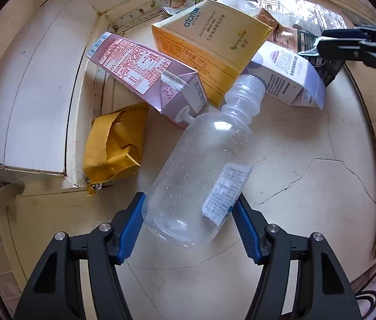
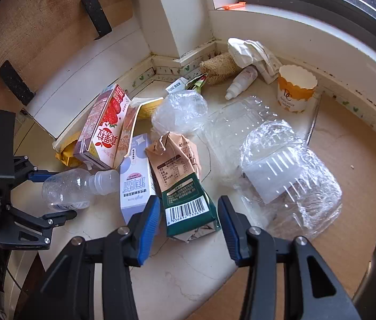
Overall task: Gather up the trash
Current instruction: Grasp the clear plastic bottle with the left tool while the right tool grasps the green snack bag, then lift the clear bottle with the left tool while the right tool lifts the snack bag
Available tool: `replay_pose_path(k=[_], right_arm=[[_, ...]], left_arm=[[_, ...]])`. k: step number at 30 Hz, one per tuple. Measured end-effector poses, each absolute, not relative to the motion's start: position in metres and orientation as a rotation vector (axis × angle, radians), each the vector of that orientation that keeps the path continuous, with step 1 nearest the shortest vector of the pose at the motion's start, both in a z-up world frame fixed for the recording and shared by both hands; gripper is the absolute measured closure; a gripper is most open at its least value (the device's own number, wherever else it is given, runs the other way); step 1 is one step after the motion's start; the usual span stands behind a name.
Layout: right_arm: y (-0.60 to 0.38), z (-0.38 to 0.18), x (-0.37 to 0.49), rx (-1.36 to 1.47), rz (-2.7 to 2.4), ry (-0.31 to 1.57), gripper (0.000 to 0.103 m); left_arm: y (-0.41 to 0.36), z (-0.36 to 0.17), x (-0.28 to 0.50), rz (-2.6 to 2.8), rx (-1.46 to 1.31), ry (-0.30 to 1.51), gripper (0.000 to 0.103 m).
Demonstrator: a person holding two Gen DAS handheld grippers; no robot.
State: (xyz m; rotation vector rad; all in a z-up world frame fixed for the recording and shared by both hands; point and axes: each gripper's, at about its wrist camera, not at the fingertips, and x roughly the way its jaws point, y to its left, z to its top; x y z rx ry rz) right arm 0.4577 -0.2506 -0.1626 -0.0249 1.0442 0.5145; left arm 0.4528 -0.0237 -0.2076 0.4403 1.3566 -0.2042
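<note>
Blue pads of left gripper [image 1: 189, 222] press base of clear bottle [image 1: 201, 176] lying on floor; empty, light, slick, crushable, so grip mid-body. Right gripper [image 2: 189, 224] jaws apart w/ green-brown carton [image 2: 185, 186] between, not pinched; soft, light.

Both grippers are matte black with angular cut-out arms. The left gripper [image 1: 189, 229] and right gripper [image 2: 189, 229] each carry ribbed blue pads [image 1: 130, 229] inside the jaws and round silver screws [image 1: 105, 226] at the pivots, low in each frame.
</note>
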Motion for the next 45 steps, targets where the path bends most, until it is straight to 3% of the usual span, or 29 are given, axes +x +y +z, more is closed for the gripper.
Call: replay_pose_path(k=[2, 5, 18, 25, 31, 35, 42, 45], right_arm=[[-0.249, -0.168, 0.46, -0.015, 0.547, 1.046, 0.064], [-0.246, -0.168, 0.456, -0.021, 0.567, 1.031, 0.065], [-0.276, -0.145, 0.416, 0.103, 0.565, 0.999, 0.066], [-0.285, -0.137, 0.388, 0.111, 0.566, 1.003, 0.066], [-0.272, -0.144, 0.361, 0.075, 0.586, 1.042, 0.066], [-0.266, -0.147, 0.349, 0.077, 0.586, 1.057, 0.066], [-0.265, -0.151, 0.34, 0.092, 0.575, 1.067, 0.066], [-0.267, -0.152, 0.337, 0.106, 0.563, 1.069, 0.066]], left_arm=[[-0.025, -0.205, 0.455, -0.213, 0.406, 1.364, 0.04], [-0.019, -0.203, 0.456, -0.231, 0.345, 1.379, 0.041], [-0.022, -0.218, 0.432, -0.264, 0.083, 1.426, 0.041], [-0.02, -0.203, 0.403, -0.275, 0.03, 1.32, 0.042], [-0.04, -0.207, 0.37, -0.309, 0.076, 1.394, 0.042], [-0.045, -0.21, 0.363, -0.302, 0.123, 1.417, 0.027], [-0.055, -0.195, 0.362, -0.355, 0.221, 1.368, 0.02], [-0.083, -0.195, 0.396, -0.388, 0.295, 1.34, 0.02]])
